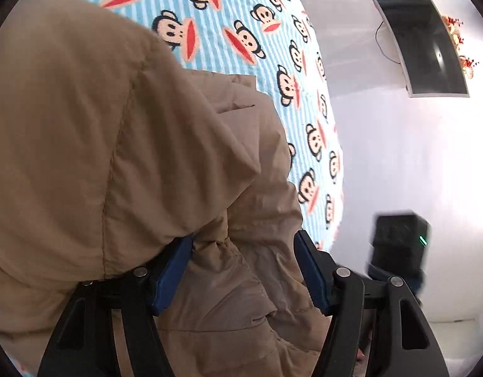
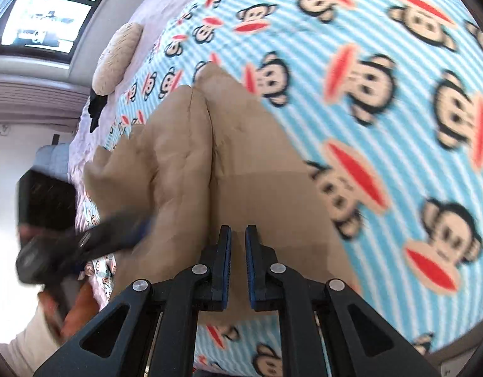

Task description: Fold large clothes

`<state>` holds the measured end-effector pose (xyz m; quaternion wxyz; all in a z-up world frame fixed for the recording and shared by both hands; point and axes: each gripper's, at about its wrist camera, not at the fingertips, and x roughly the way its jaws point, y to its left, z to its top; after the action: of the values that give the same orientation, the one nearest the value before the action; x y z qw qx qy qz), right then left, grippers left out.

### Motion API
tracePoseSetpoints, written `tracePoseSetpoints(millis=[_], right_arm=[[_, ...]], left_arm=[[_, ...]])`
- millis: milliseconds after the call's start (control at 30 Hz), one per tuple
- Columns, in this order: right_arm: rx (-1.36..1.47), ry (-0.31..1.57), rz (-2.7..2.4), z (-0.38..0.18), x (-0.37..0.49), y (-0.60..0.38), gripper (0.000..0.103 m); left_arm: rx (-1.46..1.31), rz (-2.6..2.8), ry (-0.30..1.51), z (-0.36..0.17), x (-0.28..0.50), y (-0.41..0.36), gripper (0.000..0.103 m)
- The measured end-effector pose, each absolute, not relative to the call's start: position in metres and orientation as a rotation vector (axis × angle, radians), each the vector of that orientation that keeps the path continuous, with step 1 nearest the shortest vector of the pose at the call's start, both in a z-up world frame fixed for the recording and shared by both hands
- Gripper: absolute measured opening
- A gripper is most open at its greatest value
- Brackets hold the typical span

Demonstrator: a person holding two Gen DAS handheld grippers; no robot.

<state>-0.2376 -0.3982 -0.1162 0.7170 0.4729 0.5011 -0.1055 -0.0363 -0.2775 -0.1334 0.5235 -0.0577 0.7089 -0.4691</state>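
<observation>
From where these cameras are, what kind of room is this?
Most likely a bedroom. A bed with a monkey-print blanket and a pillow fills most of the view, a flat screen hangs on the wall, and a tan coat lies on the bed.

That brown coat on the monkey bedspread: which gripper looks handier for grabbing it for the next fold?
Probably the left gripper: its jaws stand wide with the brown coat bunched between them. The right gripper has only a narrow, empty gap.

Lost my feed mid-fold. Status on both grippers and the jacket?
Left gripper open, tan jacket bunched between its pads, not pinched. Right gripper slightly open, empty, above the jacket. Jacket lies on monkey-print blanket. Nothing in the way.
</observation>
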Motion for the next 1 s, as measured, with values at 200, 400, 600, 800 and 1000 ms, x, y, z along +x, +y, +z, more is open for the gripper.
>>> tracePoseSetpoints(millis=[200, 400, 600, 800, 1000], right_arm=[[1.085, 0.980, -0.082, -0.072, -0.259, -0.384, 0.073], [1.044, 1.068, 0.025, -0.074, -0.224, -0.349, 0.076], [0.787, 1.213, -0.117, -0.091, -0.206, -0.343, 0.015], [0.705, 1.274, -0.160, -0.109, -0.214, -0.349, 0.015], [0.663, 1.292, -0.195, -0.114, -0.218, -0.354, 0.015]], left_arm=[[-0.077, -1.090, 1.673, -0.129, -0.042, -0.285, 0.067], [0.016, -1.054, 1.549, -0.095, -0.049, -0.280, 0.067], [0.103, -0.867, 1.261, -0.048, -0.014, -0.223, 0.067], [0.094, -0.596, 1.326, -0.093, 0.029, -0.140, 0.067], [0.104, -0.600, 1.321, -0.117, 0.021, -0.180, 0.068]])
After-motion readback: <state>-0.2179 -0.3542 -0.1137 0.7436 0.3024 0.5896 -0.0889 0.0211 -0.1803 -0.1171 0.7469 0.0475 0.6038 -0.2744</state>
